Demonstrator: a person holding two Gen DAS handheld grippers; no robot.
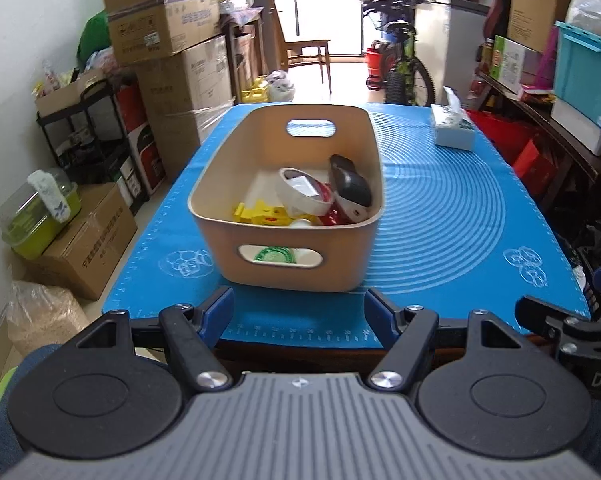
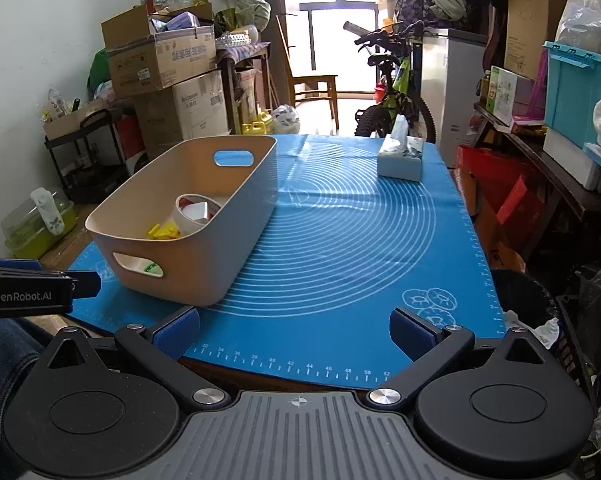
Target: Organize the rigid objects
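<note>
Looks near done, judging by the layout. On the blue baking mat point(image 2: 340, 240): only a tissue box point(image 2: 400, 162) and the beige storage bin point(image 1: 288, 248), nothing loose visible. Inside the bin: tape roll point(image 1: 300, 196), dark stapler-like item point(image 1: 350, 184), yellow toy point(image 1: 262, 214). Both held back at the near table edge, left gripper point(image 1: 300, 316) and right gripper point(image 2: 294, 334) gaping wide, gripping nothing.

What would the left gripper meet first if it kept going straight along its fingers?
Most likely the near wall of the beige bin, which sits dead ahead of the open left gripper on the blue mat. Only bare mat lies between; depth is uncertain.
</note>
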